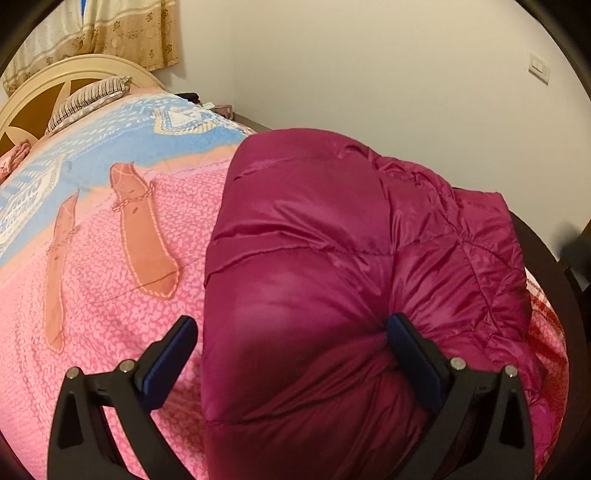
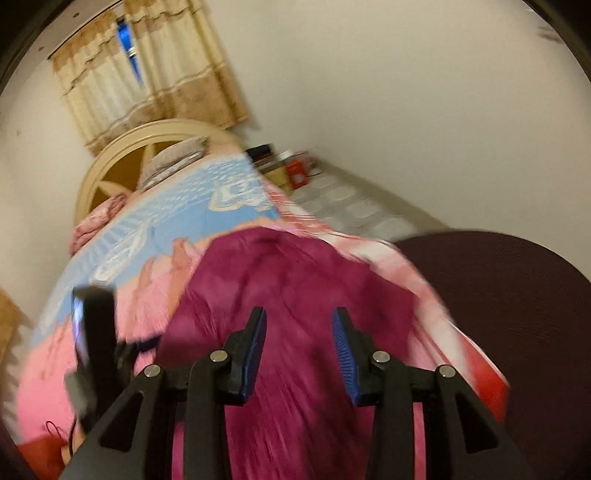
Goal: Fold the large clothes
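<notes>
Left wrist view: a magenta quilted jacket (image 1: 332, 258) lies bunched on a bed, filling the centre and lower right of the frame. It rests on a pink blanket (image 1: 110, 314) with blue and orange patches. The left gripper (image 1: 291, 354) reaches in from the bottom edge, its jaws set wide. The right-hand pad presses into a puckered fold of the jacket; the left-hand pad stands clear above the blanket, so the jaws are released, not clenched. A cream headboard (image 1: 74, 70) and striped pillow (image 1: 88, 99) sit upper left, under a beige curtain (image 1: 129, 33). A wall switch (image 1: 540, 70) shows upper right.

Right wrist view: the frame is blurred by motion. The jacket (image 2: 295, 295) spreads from centre to the bottom edge, on the blanket (image 2: 155, 295). The right gripper (image 2: 299, 350) hangs over it, jaws partly parted with a clear gap and no cloth pinched between the blue pads. A dark, blurred device (image 2: 96, 332) stands at lower left. The headboard (image 2: 122, 155) and curtain (image 2: 147, 74) are at upper left, and a dark rounded surface (image 2: 517, 314) is at right.
</notes>
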